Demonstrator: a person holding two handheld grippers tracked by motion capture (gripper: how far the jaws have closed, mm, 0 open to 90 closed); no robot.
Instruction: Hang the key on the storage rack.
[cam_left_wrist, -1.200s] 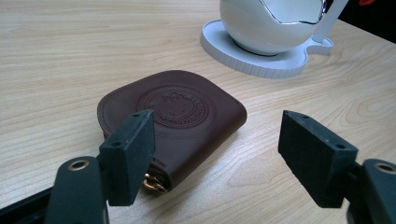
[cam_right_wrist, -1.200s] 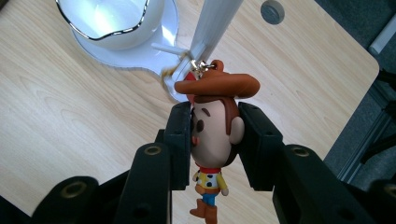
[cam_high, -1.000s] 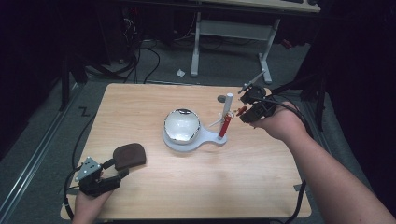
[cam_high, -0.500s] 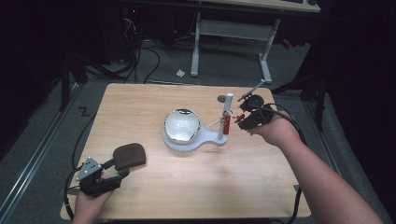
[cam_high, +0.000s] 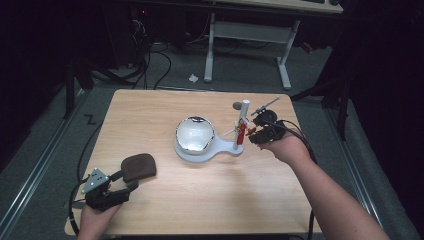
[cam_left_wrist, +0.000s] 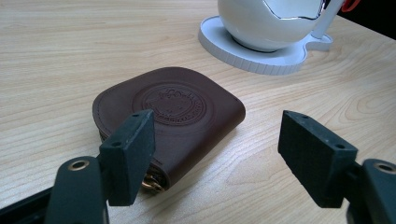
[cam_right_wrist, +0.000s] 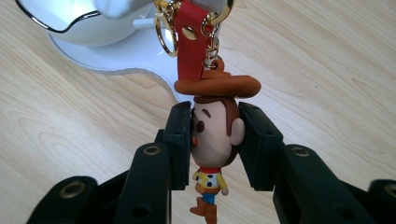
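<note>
A cowboy figure keychain (cam_right_wrist: 215, 135) hangs by a red strap (cam_right_wrist: 190, 37) and gold rings from the white stand (cam_high: 220, 149). My right gripper (cam_right_wrist: 215, 140) is shut on the figure's head, with a pad pressed on each side. In the high view that gripper (cam_high: 251, 135) sits just right of the stand's post (cam_high: 244, 112), low over the table. A brown leather pouch (cam_left_wrist: 173, 109) lies flat at the front left. My left gripper (cam_left_wrist: 217, 149) is open just in front of the pouch, and its left pad stands beside the pouch's near edge. In the high view the left gripper (cam_high: 127, 181) sits below the pouch (cam_high: 138, 166).
The stand carries a shiny domed mirror (cam_high: 194, 133) at the middle of the wooden table (cam_high: 210, 200). A small grey disc (cam_high: 237, 105) lies behind the post. A desk frame (cam_high: 250, 35) and cables stand on the dark floor beyond the far edge.
My right hand has come down beside the stand's post with the keychain figure in its jaws. The left gripper and the pouch have stayed put.
</note>
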